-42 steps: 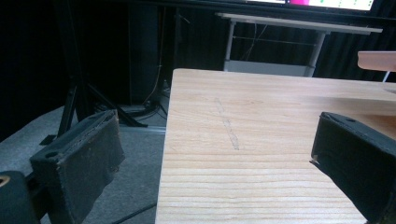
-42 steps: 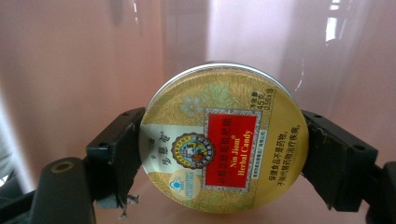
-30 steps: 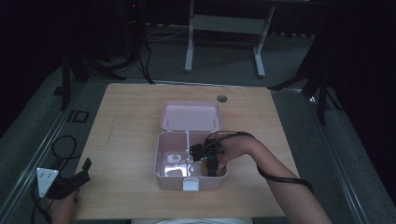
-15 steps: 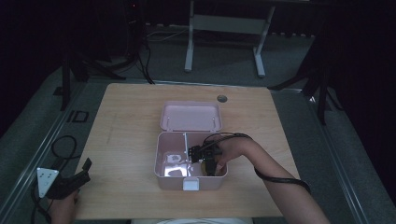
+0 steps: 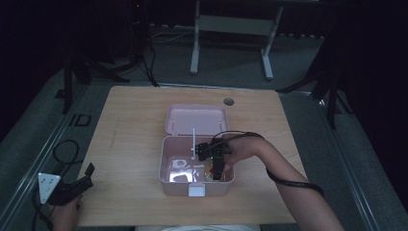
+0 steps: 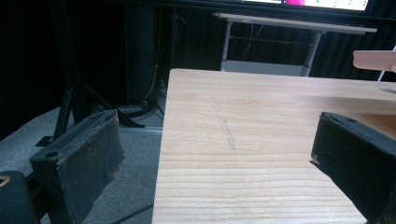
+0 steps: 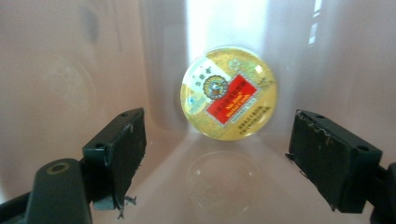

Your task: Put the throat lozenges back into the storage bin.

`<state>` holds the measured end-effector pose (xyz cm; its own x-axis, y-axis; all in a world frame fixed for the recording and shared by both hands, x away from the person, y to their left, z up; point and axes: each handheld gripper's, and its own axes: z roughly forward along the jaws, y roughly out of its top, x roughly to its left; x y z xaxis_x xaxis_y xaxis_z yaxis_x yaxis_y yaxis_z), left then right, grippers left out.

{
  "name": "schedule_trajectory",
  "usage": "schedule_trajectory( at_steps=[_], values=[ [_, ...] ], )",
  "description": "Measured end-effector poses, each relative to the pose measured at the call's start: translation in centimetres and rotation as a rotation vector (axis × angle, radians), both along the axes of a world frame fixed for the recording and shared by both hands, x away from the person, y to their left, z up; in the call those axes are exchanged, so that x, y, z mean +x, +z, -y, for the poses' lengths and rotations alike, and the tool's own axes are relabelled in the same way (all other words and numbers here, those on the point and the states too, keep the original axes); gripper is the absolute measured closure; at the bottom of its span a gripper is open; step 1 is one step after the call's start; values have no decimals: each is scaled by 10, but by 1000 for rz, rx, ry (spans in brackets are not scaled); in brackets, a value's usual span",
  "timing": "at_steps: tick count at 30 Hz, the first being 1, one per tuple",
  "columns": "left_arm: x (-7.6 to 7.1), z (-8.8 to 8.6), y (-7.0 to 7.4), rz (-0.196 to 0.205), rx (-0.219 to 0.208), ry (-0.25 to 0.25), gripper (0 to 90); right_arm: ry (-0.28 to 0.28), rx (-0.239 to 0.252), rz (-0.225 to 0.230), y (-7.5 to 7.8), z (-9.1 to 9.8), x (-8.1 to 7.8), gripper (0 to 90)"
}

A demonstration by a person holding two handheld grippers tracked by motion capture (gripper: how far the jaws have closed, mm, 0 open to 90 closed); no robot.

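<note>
A pink box [image 5: 166, 180] with its lid [image 5: 196, 119] swung back sits mid-table. My right gripper [image 5: 219, 174] reaches down into the box's right compartment. In the right gripper view a round gold tin with a red label [image 7: 228, 93] leans against the pink wall, ahead of the right gripper [image 7: 217, 151], which is open and holds nothing. The tin shows faintly in the high view [image 5: 210, 171]. My left gripper [image 5: 82, 182] rests at the table's front left corner, open, its jaws wide over bare wood [image 6: 243, 140].
The box's left compartment holds pale items [image 5: 180, 168] behind a white divider [image 5: 193, 142]. A round cable hole [image 5: 228, 101] lies near the table's far edge. A white-legged stand [image 5: 231, 29] stands beyond the table, and dark stands flank it.
My right gripper has dipped a little deeper and nearer the box's front. The left gripper has stayed put.
</note>
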<state>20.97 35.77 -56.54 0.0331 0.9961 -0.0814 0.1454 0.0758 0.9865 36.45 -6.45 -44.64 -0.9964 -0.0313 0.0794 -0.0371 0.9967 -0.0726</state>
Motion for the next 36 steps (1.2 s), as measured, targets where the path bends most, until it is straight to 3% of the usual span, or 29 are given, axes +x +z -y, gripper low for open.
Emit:
schedule_trajectory(
  at_steps=[4,8,14,19,26,30,36],
  values=[
    [0,0,0,1,0,0,24,-15,60,8,20,6,0,183],
    [0,0,0,1,1,0,24,-18,137,-4,43,17,0,118],
    [0,0,0,1,0,1,24,-46,223,46,75,38,-1,117],
    [0,0,0,2,-1,2,25,-96,273,69,90,62,3,117],
    [0,0,0,-2,1,4,24,-149,320,97,85,97,7,119],
    [0,0,0,-2,1,4,24,-188,327,100,71,114,11,119],
    [0,0,0,1,0,7,24,-262,410,137,41,135,18,119]
  ],
)
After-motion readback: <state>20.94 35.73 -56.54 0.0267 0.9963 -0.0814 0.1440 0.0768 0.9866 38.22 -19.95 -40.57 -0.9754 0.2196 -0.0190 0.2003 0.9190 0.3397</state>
